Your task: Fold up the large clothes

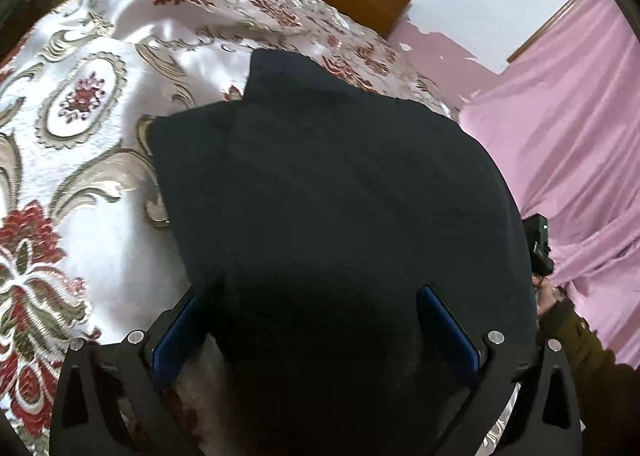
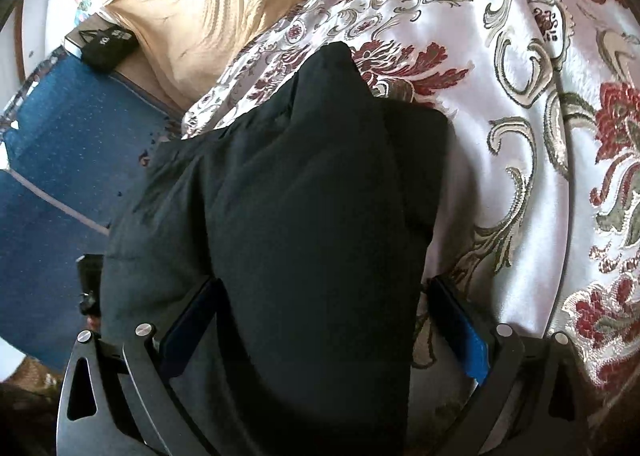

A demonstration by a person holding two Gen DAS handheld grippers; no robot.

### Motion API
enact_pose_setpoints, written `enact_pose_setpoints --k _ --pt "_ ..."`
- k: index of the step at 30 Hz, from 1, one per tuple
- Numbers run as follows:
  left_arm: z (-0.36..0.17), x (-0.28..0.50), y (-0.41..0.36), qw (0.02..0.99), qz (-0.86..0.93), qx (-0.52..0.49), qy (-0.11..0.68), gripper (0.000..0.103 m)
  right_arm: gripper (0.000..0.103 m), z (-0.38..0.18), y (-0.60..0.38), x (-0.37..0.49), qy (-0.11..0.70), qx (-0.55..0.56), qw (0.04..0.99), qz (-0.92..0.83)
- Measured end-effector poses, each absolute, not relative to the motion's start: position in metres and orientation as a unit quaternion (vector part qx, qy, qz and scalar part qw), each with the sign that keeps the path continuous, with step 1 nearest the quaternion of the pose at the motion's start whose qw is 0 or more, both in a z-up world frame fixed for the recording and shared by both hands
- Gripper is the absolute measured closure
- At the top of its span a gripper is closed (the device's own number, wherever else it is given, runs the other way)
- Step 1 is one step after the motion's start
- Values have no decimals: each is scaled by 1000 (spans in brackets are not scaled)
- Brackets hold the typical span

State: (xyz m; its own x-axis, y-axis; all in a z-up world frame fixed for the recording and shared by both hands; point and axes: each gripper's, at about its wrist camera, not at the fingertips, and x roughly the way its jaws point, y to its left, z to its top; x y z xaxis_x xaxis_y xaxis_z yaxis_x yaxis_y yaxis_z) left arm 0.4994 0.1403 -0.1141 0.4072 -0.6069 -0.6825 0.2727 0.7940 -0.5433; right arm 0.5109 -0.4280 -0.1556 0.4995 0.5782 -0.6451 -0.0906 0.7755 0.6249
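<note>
On the bed: black garment lies on the floral satin bedspread, bunched in several thick layers, not yet a flat fold.
Left gripper: jaws spread wide; blue pads stand either side of the garment's near edge, nothing pinched.
Right gripper: jaws likewise spread, straddling the near end of the garment; no grip visible.
Garment extent: from 6 o'clock at both cameras toward a narrow end at 12 o'clock.
Handling, judged: soft, limp, fairly bulky; probably moderate weight and will sag when lifted.
Surface, judged: satin beneath looks slick, so the garment may slide when dragged.
Hold points, judged: near corners or a single-layer hem edge, one gripper each, well apart.
Risk: pinching several layers together, or catching the bedspread underneath.
Surroundings: pink curtain at 3 o'clock in the left view.
</note>
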Motion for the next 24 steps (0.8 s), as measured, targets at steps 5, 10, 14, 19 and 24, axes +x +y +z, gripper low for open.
enact_pose_setpoints --k 5,10,14,19,24 --pt "-116 501 141 807 -296 -193 474 0 1 -157 -417 512 458 262 814 244" --pt "-115 509 136 787 -318 -205 488 0 1 -152 -405 520 470 251 799 279" --pt "-111 508 127 781 -323 -193 499 0 1 -150 -399 520 477 267 782 301" --pt "-116 509 115 785 -297 -155 521 0 1 -153 -382 520 490 263 780 287" --pt "-115 512 103 787 -267 -132 540 0 1 -159 -368 525 520 245 778 252"
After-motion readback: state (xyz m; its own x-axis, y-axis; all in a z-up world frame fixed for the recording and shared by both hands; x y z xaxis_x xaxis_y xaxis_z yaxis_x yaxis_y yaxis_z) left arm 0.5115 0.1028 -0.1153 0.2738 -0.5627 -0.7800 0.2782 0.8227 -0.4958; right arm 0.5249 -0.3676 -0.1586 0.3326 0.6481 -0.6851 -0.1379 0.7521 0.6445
